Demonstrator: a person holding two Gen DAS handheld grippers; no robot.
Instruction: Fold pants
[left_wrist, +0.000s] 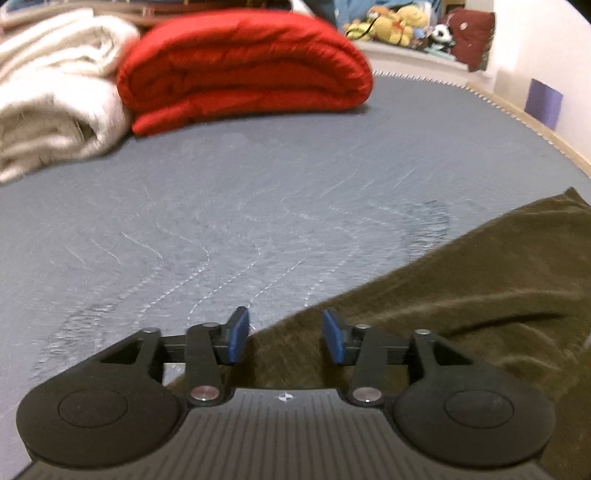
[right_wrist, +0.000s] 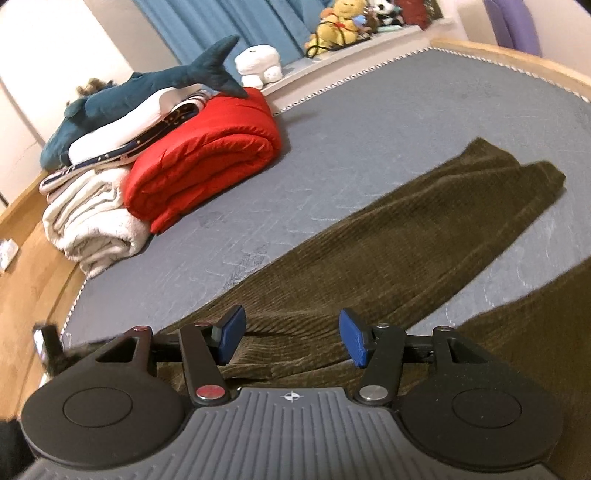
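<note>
Olive corduroy pants (right_wrist: 388, 236) lie flat on the grey mattress (right_wrist: 406, 110), one leg running from the lower centre of the right wrist view to the upper right, the other cut off at the lower right edge. Right gripper (right_wrist: 291, 339) hovers over the pants near the waist end, fingers spread, nothing pinched. Left gripper (left_wrist: 282, 336) sits at the pants' edge (left_wrist: 461, 295) in the lower right of its view, fingers also spread, no cloth between them.

Likely step: getting a grip to fold one leg over the other. Do it well by pinching both layers at the edge, lifting evenly with both hands, and lining up the seams.

Only the right view shows the leg ends and the plush shark (right_wrist: 147, 92). The left view shows the pants' near edge close up and the red blanket (left_wrist: 243, 70).
</note>
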